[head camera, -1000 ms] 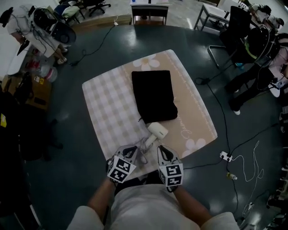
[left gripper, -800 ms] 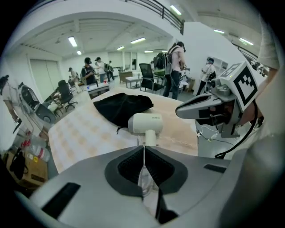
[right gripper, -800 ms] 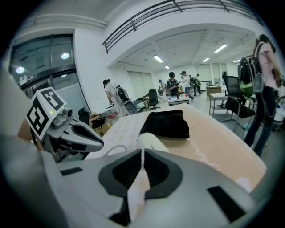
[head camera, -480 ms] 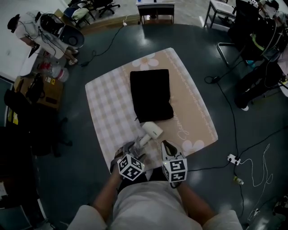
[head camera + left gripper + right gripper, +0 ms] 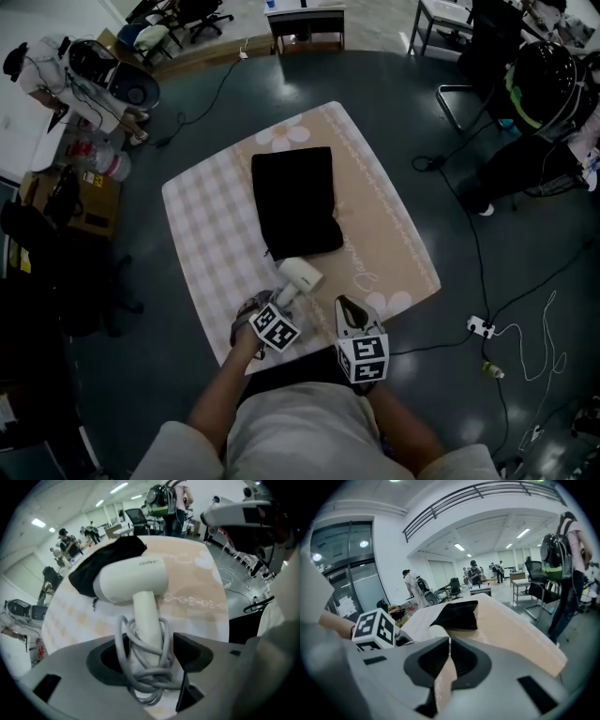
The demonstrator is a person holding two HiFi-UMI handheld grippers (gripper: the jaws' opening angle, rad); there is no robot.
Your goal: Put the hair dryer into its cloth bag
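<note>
A white hair dryer (image 5: 298, 277) lies on a checked and beige mat (image 5: 211, 225), just in front of the flat black cloth bag (image 5: 292, 199). Its grey cord (image 5: 143, 674) is wound round the handle (image 5: 146, 620). My left gripper (image 5: 270, 305) points steeply down over that handle and is open. In the left gripper view the handle and cord stand between the jaws of the left gripper (image 5: 146, 641), with a gap on the right side. My right gripper (image 5: 343, 305) hovers to the right of the dryer, shut and empty. In the right gripper view the right gripper (image 5: 449, 644) faces the bag (image 5: 457, 615).
The mat lies on a dark floor. Cables and a power strip (image 5: 480, 325) trail on the right. People stand at the far left (image 5: 56, 70) and the far right (image 5: 539, 103). Boxes (image 5: 56, 192) sit at the left, a desk (image 5: 305, 21) at the back.
My left gripper has opened, tipped down and sunk over the dryer's handle. My right gripper has shifted a little sideways and stays shut.
</note>
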